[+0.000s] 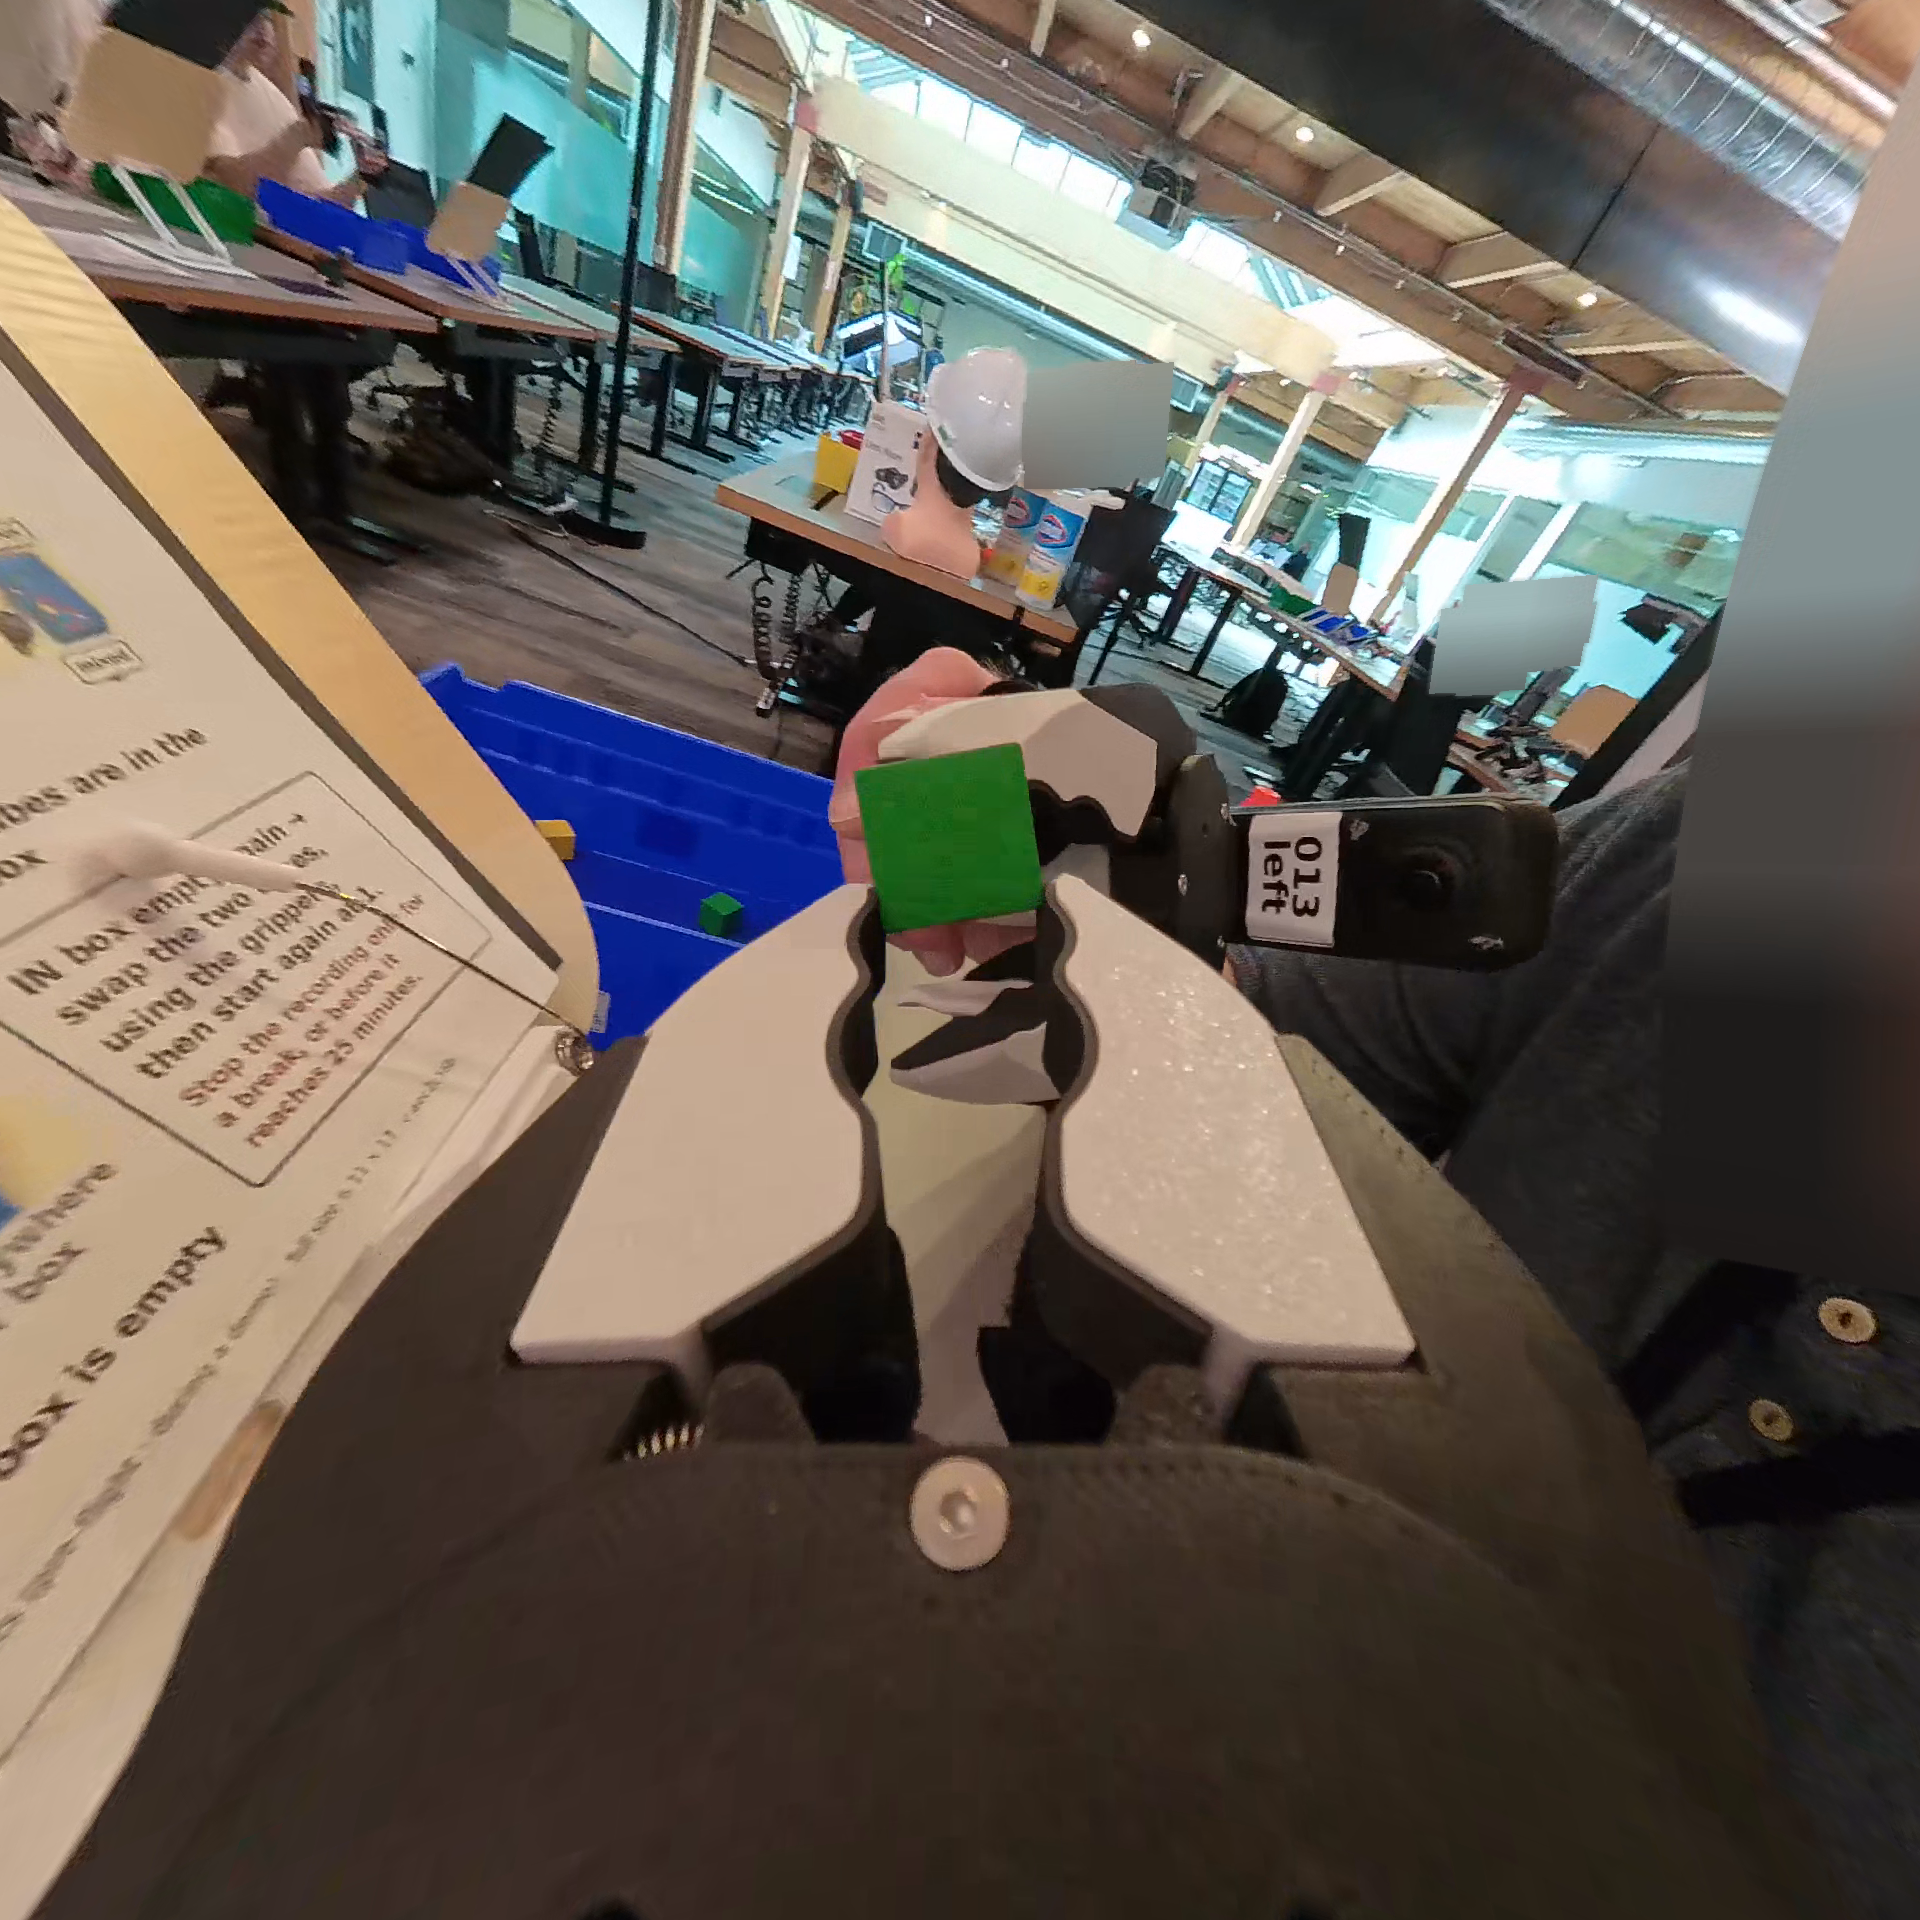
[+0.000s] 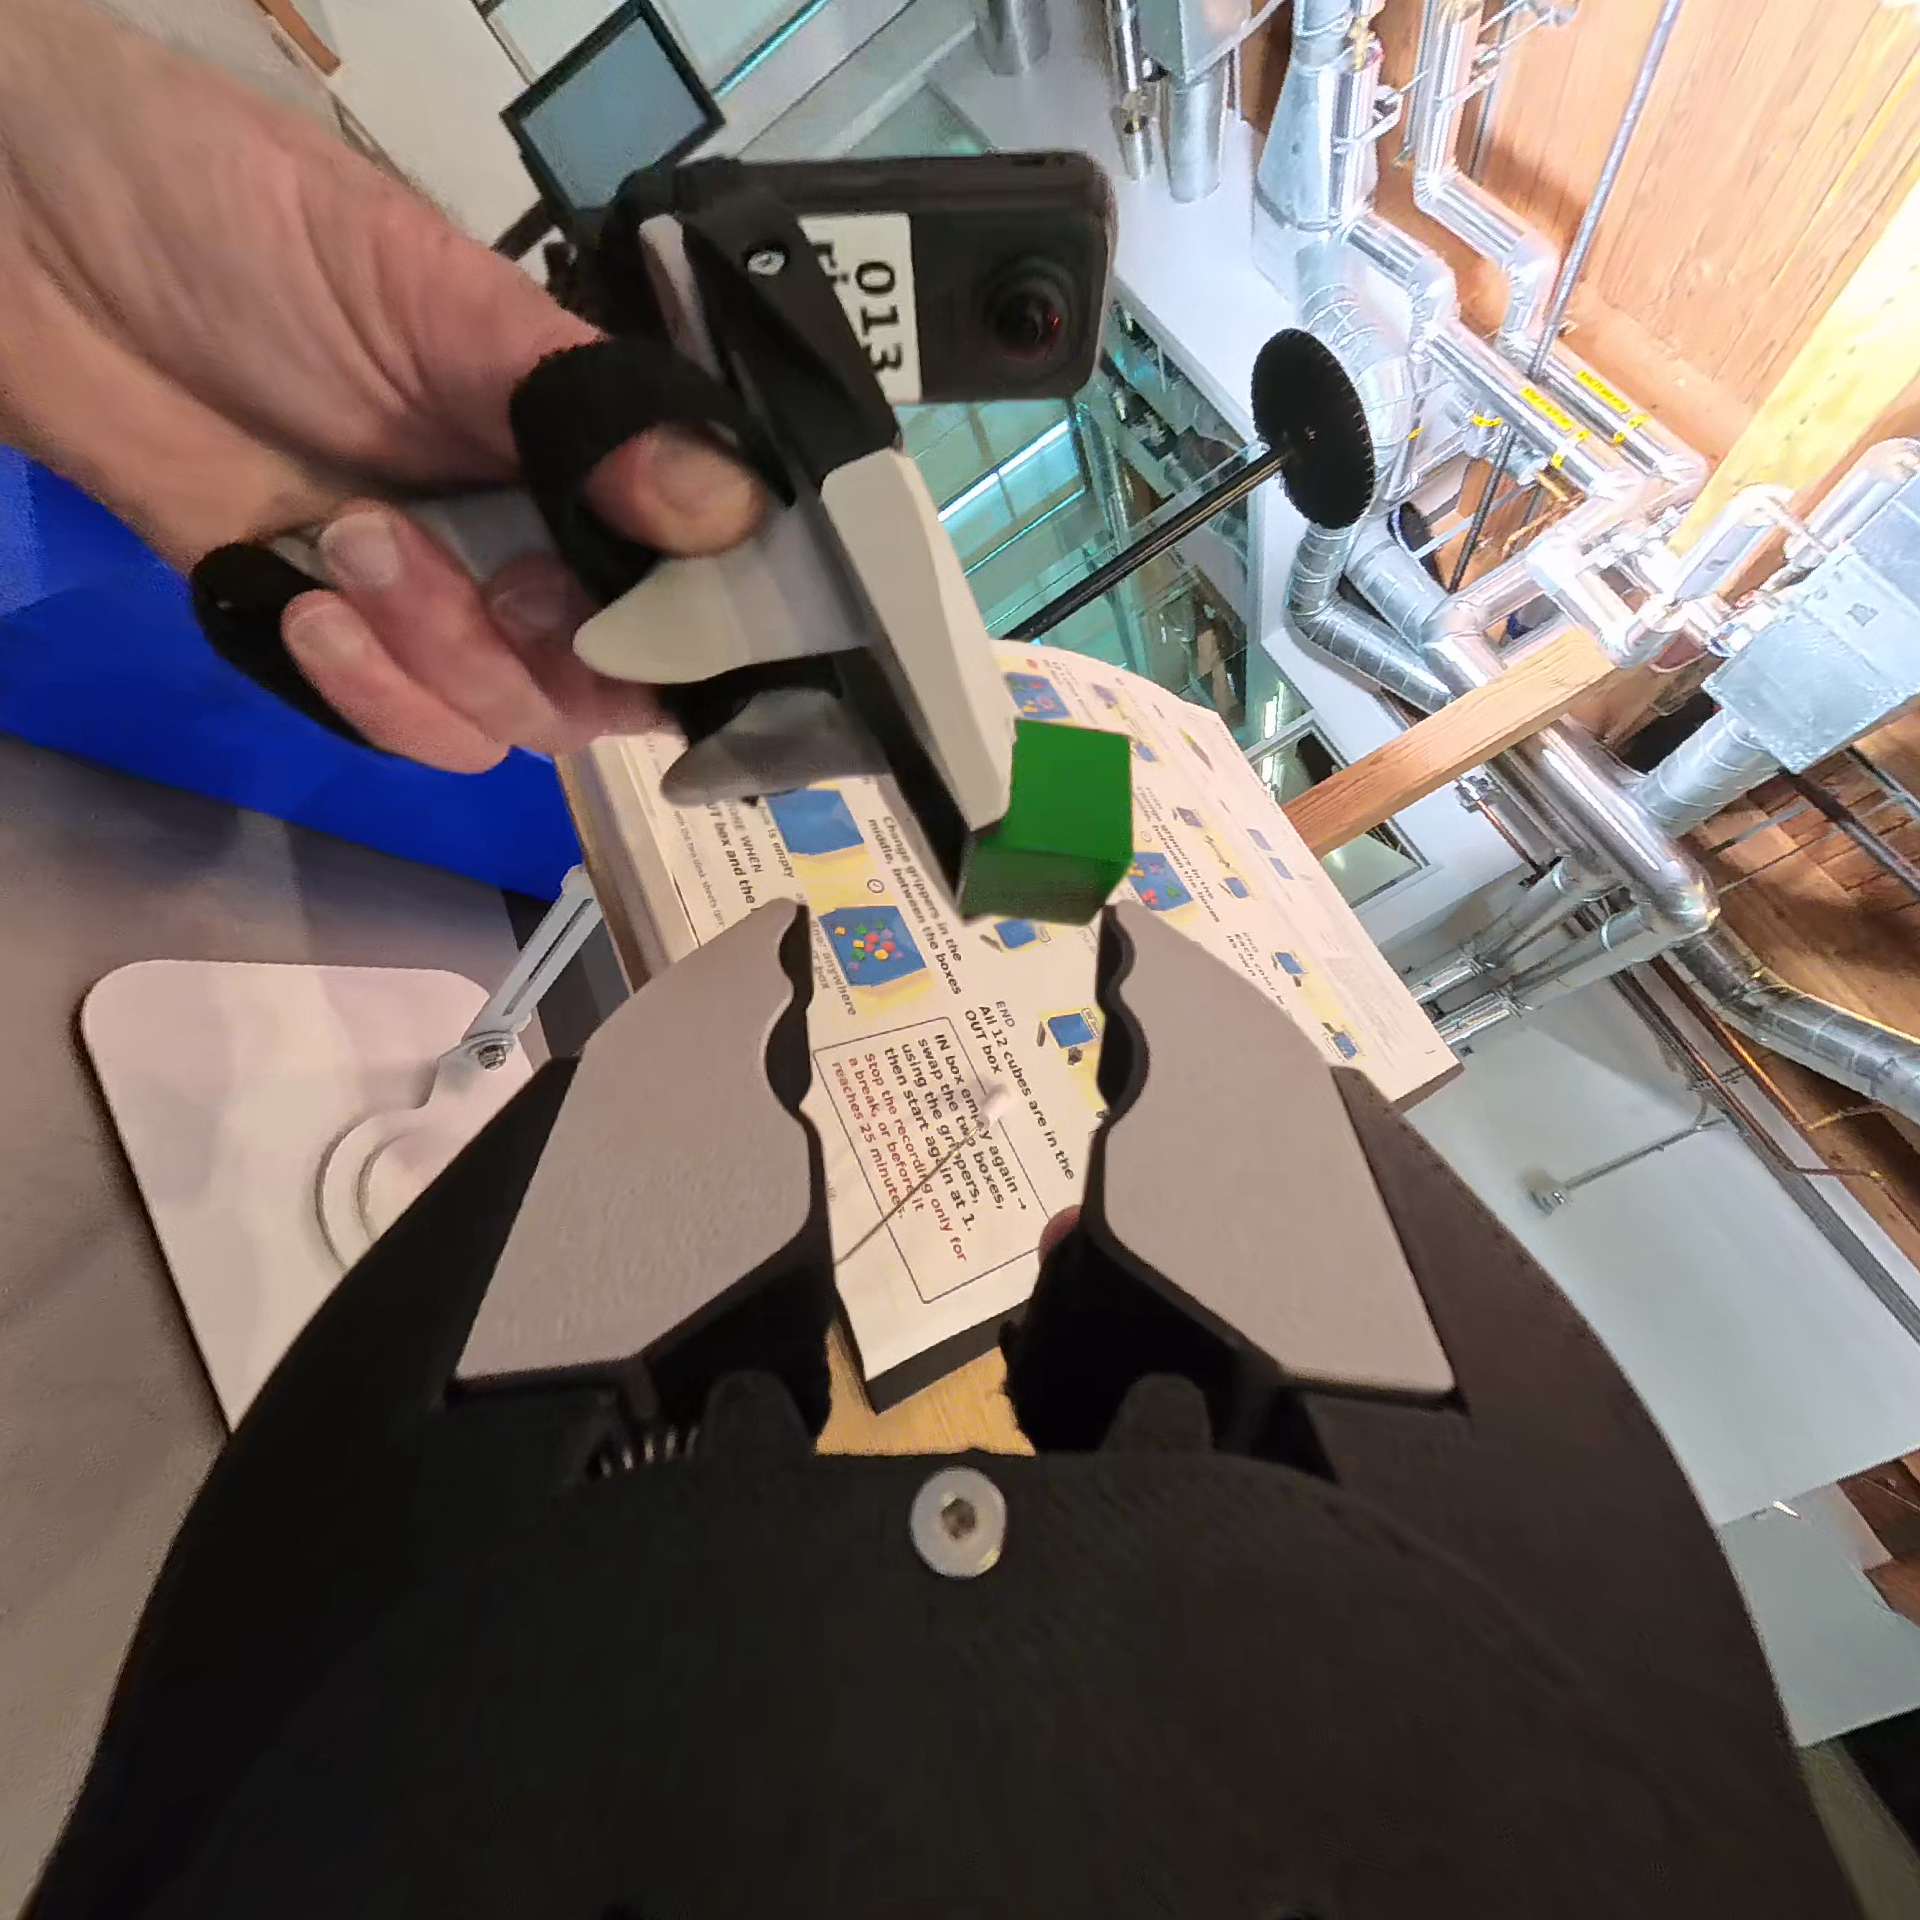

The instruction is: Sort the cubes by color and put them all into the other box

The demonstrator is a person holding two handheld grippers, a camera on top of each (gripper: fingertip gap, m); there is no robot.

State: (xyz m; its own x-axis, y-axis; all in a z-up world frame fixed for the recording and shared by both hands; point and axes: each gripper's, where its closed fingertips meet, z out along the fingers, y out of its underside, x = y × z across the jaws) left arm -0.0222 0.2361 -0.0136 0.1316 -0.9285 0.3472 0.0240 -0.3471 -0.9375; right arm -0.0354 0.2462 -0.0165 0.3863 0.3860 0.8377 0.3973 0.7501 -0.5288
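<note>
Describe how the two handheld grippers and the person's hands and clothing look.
Both grippers, left and right, have wavy-edged pale grey finger plates on black textured bodies with a silver centre screw. Each carries a small black camera bearing a white label. Black fabric loops wrap the person's fingers. Dark denim clothing with metal rivets shows.

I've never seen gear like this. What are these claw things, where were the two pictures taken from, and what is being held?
There is no robot. A person holds a two-finger gripper in each hand, each with a camera looking along its fingers. One picture is from the left gripper, the other from the right gripper; they face each other. The left pinches a green cube; the right is open. Nearby are a blue box containing a yellow cube and a small green one, and an instruction sheet.
</note>
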